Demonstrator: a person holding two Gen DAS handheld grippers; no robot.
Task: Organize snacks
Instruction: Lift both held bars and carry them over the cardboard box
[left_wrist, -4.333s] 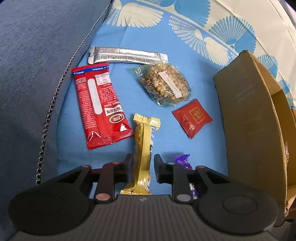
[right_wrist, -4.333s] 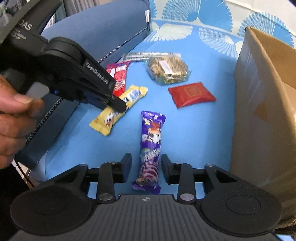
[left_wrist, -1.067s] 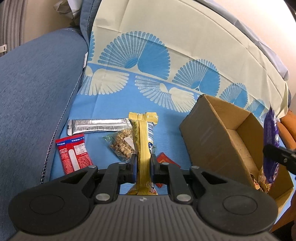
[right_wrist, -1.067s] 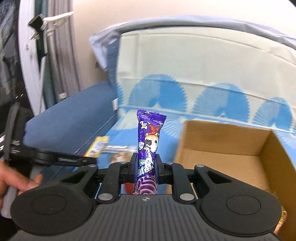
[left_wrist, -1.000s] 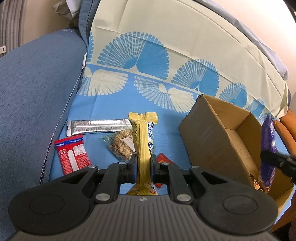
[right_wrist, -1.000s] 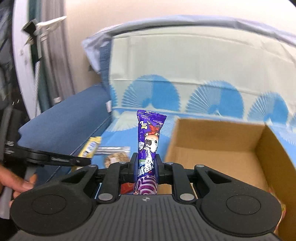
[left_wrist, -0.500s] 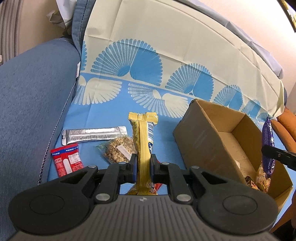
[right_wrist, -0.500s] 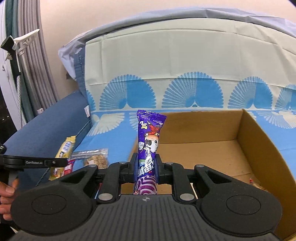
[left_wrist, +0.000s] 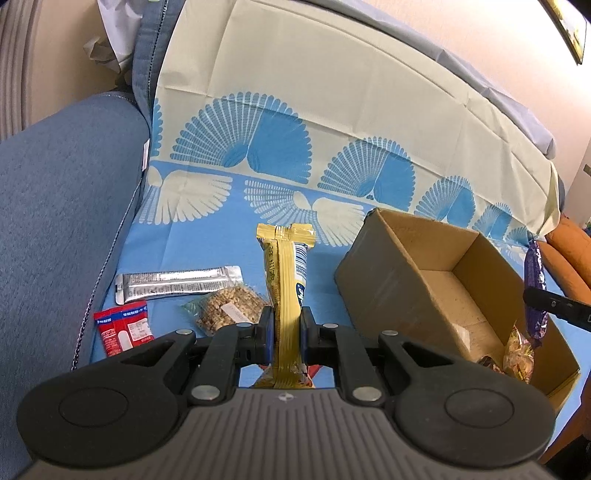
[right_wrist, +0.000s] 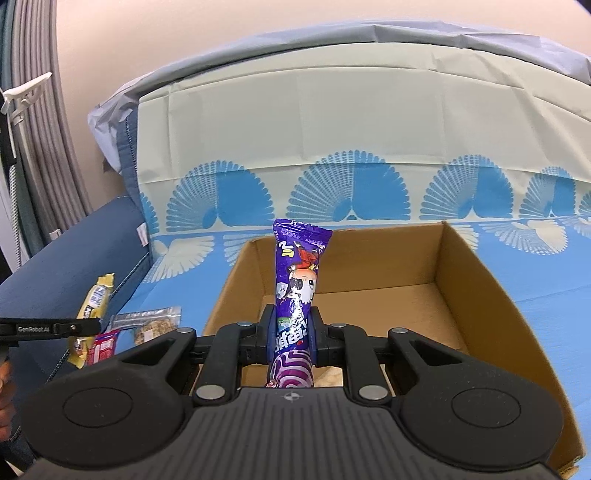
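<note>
My left gripper (left_wrist: 284, 325) is shut on a yellow snack bar (left_wrist: 286, 266) and holds it upright above the blue cloth, left of the open cardboard box (left_wrist: 373, 273). My right gripper (right_wrist: 291, 332) is shut on a purple snack pack (right_wrist: 299, 273) and holds it upright over the box (right_wrist: 461, 258). The purple pack (left_wrist: 535, 288) also shows at the right edge of the left wrist view, above the box's near end. The yellow bar (right_wrist: 94, 299) shows at the left of the right wrist view.
On the cloth lie a silver bar (left_wrist: 177, 282), a red pack (left_wrist: 123, 326) and a clear bag of granola (left_wrist: 227, 308). Several wrapped snacks (left_wrist: 517, 354) lie in the box's near corner. A blue sofa arm (left_wrist: 55, 206) rises at the left.
Both grippers have lifted their snacks off the cloth. The right gripper has carried the purple pack to above the box. The left gripper has risen a little with the yellow bar.
</note>
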